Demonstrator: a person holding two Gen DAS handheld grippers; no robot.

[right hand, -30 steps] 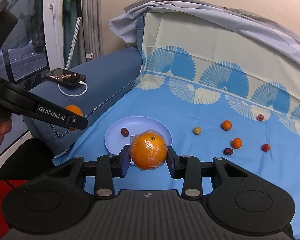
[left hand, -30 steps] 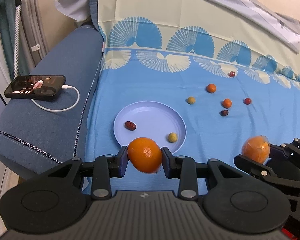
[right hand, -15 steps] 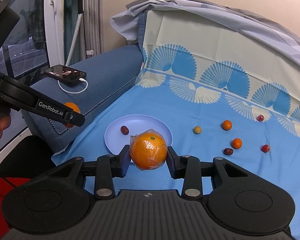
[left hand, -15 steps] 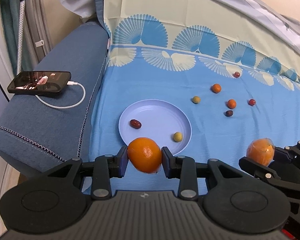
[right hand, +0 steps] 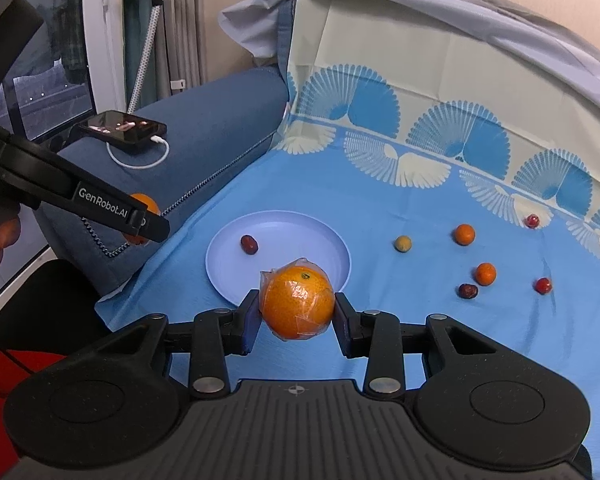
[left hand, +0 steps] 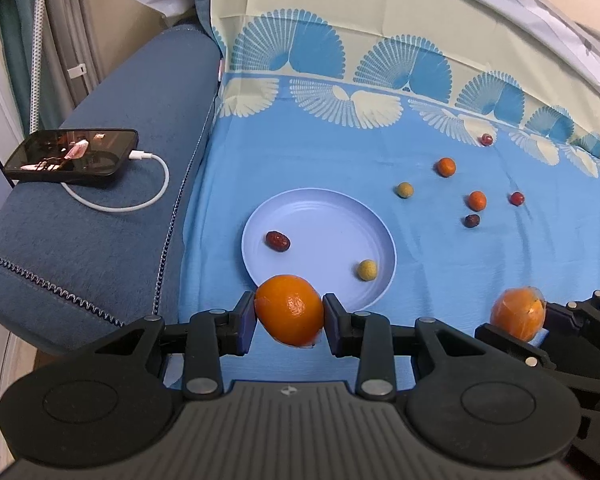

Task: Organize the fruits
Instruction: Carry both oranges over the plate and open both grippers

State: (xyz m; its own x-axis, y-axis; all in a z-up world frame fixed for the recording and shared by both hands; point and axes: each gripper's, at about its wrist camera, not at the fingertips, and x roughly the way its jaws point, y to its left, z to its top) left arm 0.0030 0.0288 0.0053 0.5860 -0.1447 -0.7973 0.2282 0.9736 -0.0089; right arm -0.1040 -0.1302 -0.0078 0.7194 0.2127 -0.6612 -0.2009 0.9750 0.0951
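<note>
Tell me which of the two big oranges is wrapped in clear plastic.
The wrapped orange held in the right gripper; crinkled film covers it. The bare orange in the left gripper has none.

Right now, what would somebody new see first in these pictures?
Two big oranges, each squeezed in a black gripper: a bare orange in the left gripper, a plastic-wrapped orange in the right gripper. Just beyond them a pale blue plate sits on the blue cloth, holding a red date and a small yellowish fruit.
</note>
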